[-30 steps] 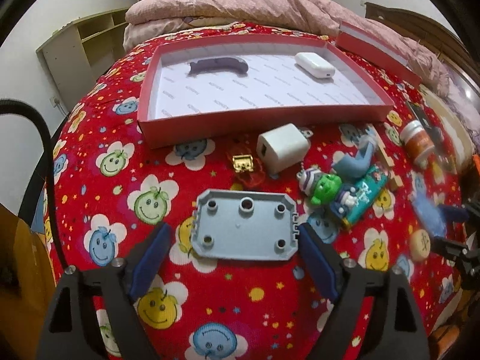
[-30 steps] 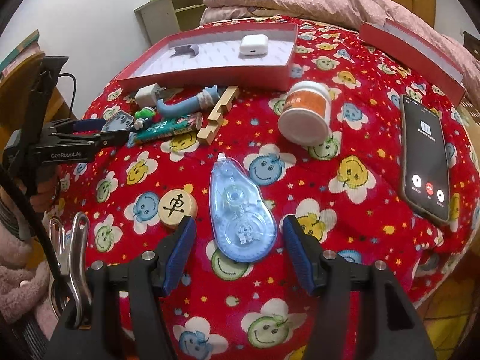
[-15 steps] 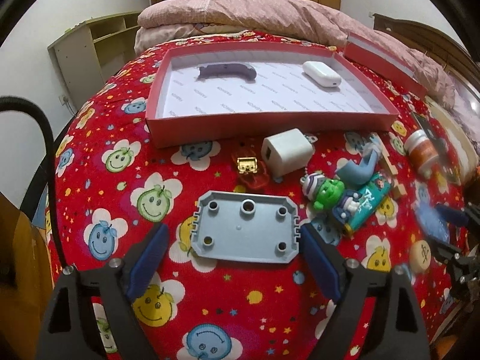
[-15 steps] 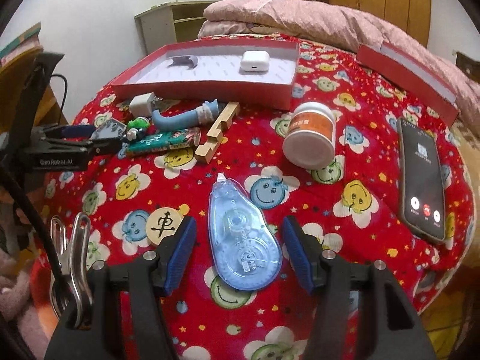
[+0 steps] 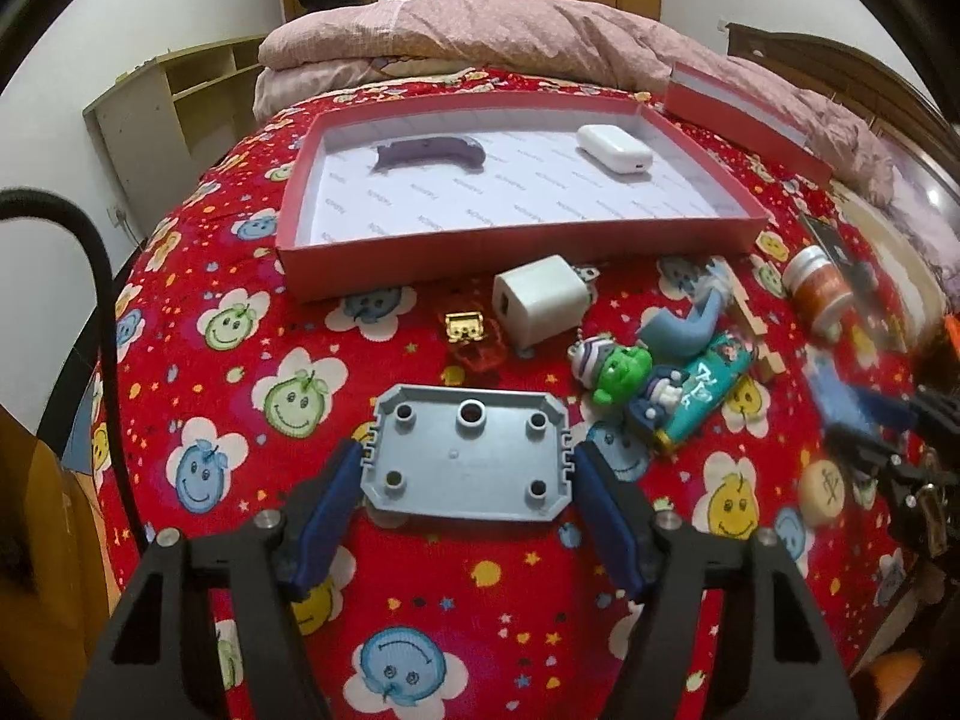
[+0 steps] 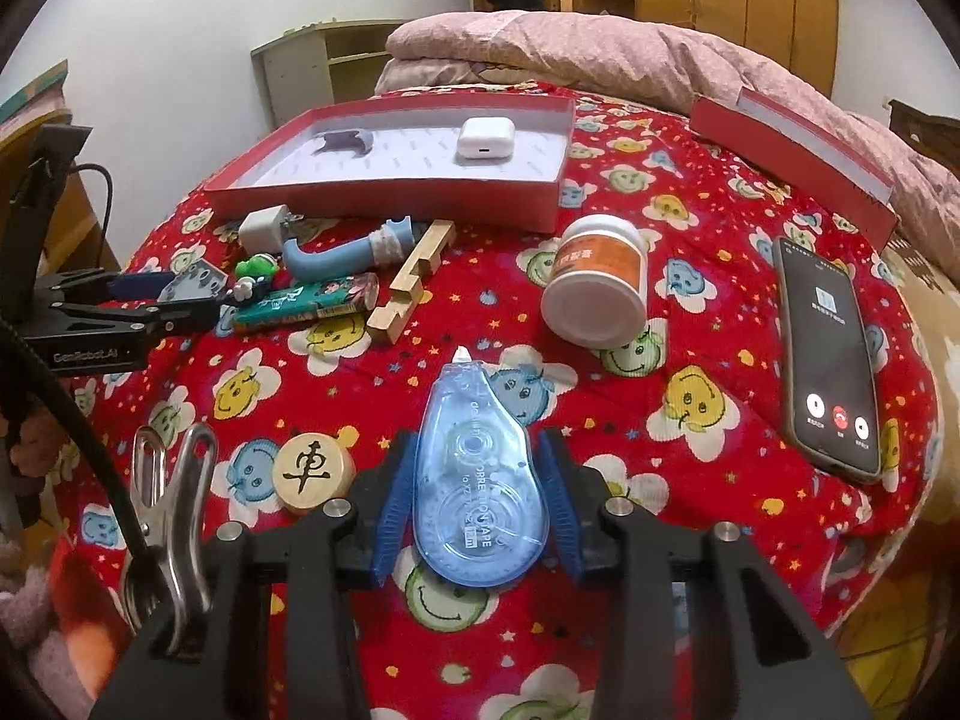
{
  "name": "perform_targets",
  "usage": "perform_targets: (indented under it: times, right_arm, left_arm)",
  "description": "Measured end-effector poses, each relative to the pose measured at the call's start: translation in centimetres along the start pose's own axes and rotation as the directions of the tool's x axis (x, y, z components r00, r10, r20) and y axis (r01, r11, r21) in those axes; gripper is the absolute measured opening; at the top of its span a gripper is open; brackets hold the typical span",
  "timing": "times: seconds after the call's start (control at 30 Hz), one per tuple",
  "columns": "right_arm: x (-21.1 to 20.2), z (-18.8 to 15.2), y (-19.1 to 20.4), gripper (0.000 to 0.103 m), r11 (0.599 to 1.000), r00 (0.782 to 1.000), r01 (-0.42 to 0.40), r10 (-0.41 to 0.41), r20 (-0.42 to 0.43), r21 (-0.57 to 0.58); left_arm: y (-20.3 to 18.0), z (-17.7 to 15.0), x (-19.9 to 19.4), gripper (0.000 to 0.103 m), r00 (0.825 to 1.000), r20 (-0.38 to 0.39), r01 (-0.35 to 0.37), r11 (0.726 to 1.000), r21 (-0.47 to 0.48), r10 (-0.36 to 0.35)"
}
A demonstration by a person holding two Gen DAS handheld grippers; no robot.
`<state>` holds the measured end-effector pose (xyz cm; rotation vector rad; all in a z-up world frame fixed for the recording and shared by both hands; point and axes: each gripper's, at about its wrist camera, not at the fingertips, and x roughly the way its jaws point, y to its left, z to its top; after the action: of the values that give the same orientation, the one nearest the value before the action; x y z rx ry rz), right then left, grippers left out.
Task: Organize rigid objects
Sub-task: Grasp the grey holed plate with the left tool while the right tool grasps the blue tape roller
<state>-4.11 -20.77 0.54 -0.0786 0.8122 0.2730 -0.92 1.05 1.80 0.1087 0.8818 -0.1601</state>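
- Your left claw point(image 5: 468, 474) is closing around a grey plastic plate point(image 5: 467, 461) that lies flat on the red bedspread point(image 5: 468, 594). The blue pads sit just beside its two short edges, and it is not clear that they press yet.
- Risk: the plate is thin and lies on soft fabric. If the pads close above its edges, I judge it could tip or slip out.
- Your right claw point(image 6: 477, 504) is closing around a blue correction tape dispenser point(image 6: 477, 489). The pads look to touch its rounded sides at the near end.
- Risk: that body is curved and smooth. A squeeze on the taper could push it forward and out.
- A wooden chess piece point(image 6: 313, 471) lies just left of the right claw and could be nudged.
- Both claws point steeply down at the bed, side by side, the left one visible at the left edge of the right wrist view.
- The red box point(image 5: 480, 252), the likely goal, lies at the far side, holding a white case point(image 5: 613, 148) and a purple piece point(image 5: 427, 153).
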Motion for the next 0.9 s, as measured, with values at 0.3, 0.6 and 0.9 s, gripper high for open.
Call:
perform_targets:
  times: [0.3, 0.6, 0.9]
  right_arm:
    - [-1.0, 0.2, 0.2, 0.041, 0.999, 0.999, -0.038, 0.037, 0.038, 0.03]
    - [-2.3, 0.8, 0.2, 0.041, 0.997, 0.995, -0.062, 0.058, 0.078, 0.045]
    - [-3.0, 2.9, 0.3, 0.041, 0.99, 0.988, -0.12, 0.112, 0.103, 0.074]
  left_arm:
    - [1.1, 0.1, -1.8, 0.074, 0.999, 0.036, 0.012, 0.999, -0.033, -0.011]
    - [1.5, 0.6, -3.2, 0.074, 0.998, 0.058, 0.02, 0.997, -0.071, -0.015]
    - [1.2, 3.4, -3.5, 0.074, 0.997, 0.064, 0.04, 0.994, -0.1, -0.034]
